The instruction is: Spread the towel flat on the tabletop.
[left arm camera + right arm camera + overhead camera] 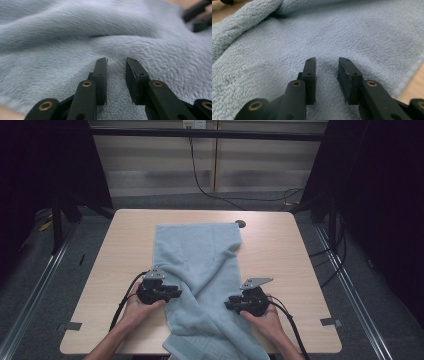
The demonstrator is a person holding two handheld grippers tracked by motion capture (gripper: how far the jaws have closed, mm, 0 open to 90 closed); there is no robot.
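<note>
Towel [200, 270] runs from our counter's [280, 250] far edge over its near edge, rumpled midway. Both our left tongs [116, 67] and right tongs [327, 66] rest on it, narrowly parted, gripping nothing.

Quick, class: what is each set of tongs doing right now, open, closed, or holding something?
Left tongs: open, jaws apart over the towel, gripping nothing.
Right tongs: open, jaws apart over the towel, gripping nothing.

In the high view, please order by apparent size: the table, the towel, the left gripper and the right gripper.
1. table
2. towel
3. left gripper and right gripper: they look about alike, so I do not rank them.
</note>
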